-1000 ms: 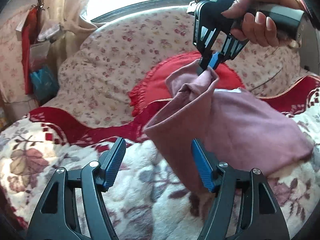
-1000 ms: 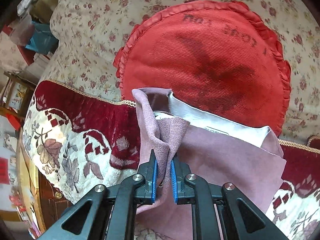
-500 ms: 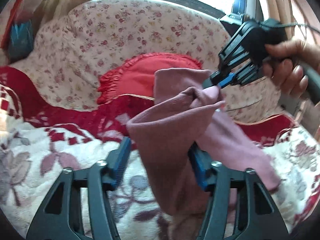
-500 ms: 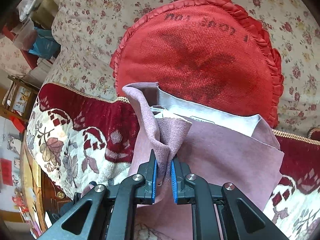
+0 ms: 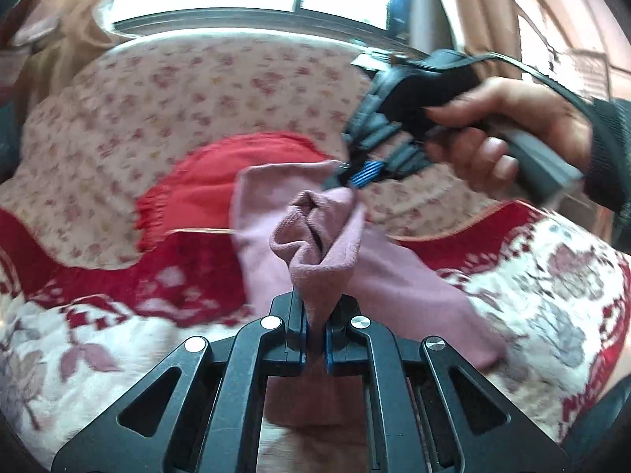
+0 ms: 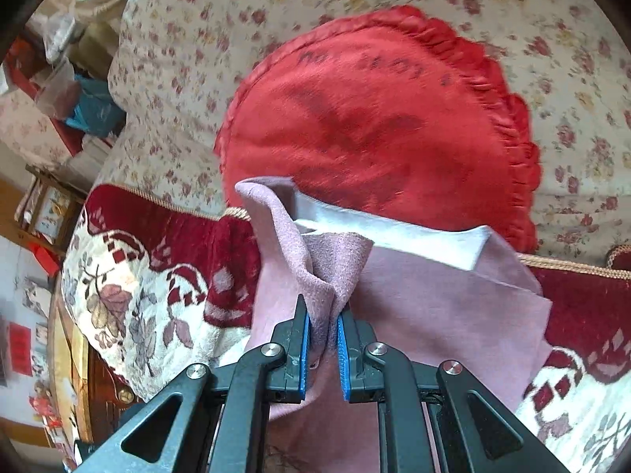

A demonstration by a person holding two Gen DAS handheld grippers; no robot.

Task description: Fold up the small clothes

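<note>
Pinching the pink garment in both grippers, left gripper and right gripper each clamped on bunched fabric above the sofa, I'm risking an uneven fold if either bunch slips.

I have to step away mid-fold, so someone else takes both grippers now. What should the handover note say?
Left gripper: shut on a bunched edge of the pink garment.
Right gripper: shut on another gathered edge of it, held in the person's hand.
The garment hangs between the two grippers, partly lifted, the rest lying on the patterned sofa cover in front of the red cushion.
Done: both edges gripped.
Left: bring the edges together, lay it flat, finish folding.
</note>
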